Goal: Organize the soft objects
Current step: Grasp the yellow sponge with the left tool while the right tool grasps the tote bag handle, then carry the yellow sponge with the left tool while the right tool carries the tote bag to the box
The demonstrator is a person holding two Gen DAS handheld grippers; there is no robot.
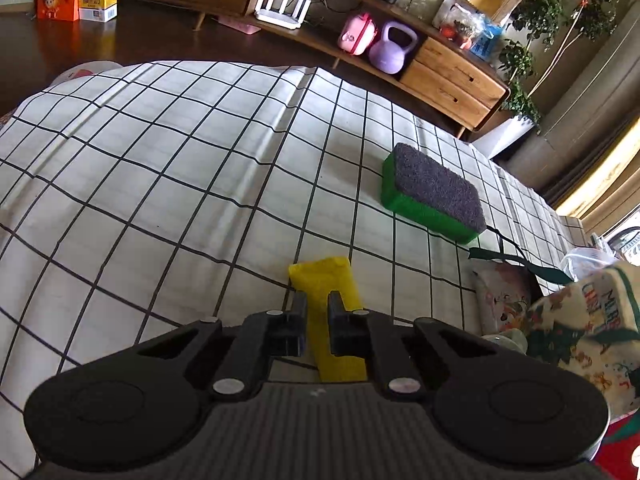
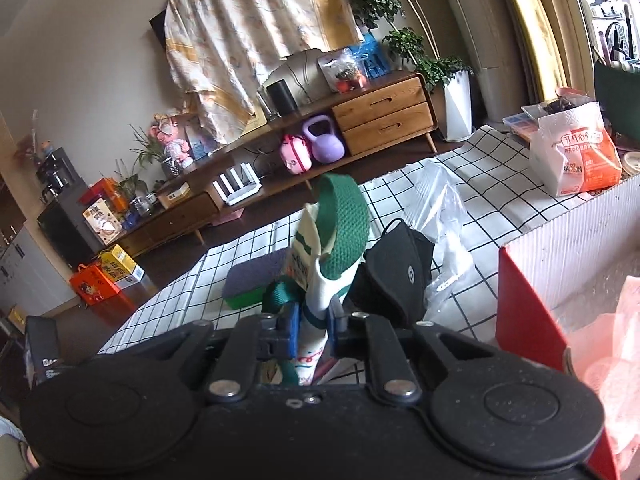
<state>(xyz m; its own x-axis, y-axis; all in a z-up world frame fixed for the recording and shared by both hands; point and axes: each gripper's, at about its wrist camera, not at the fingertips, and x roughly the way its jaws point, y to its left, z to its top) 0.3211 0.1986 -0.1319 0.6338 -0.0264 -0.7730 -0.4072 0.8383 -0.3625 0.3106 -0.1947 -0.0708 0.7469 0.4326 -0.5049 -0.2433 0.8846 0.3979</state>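
A flat yellow sponge (image 1: 324, 280) lies on the checked tablecloth (image 1: 160, 184). My left gripper (image 1: 317, 302) is shut on its near end, and the far end sticks out past the fingertips. A green sponge with a grey scouring top (image 1: 432, 196) lies further off to the right; it also shows as the green sponge (image 2: 248, 280) in the right wrist view. My right gripper (image 2: 313, 318) is shut on a white printed fabric bag (image 2: 316, 276), whose green webbing strap (image 2: 346, 224) loops up above the fingers. The same bag (image 1: 592, 320) is at the right edge of the left wrist view.
Behind the bag are a black pouch (image 2: 396, 268) and a clear plastic bag (image 2: 444, 216). A red-and-white cardboard box (image 2: 532, 312) stands at the right, with an orange-and-white pack (image 2: 576, 156) beyond it. A wooden cabinet (image 2: 380, 116) with a purple kettlebell (image 2: 326, 140) lines the far wall.
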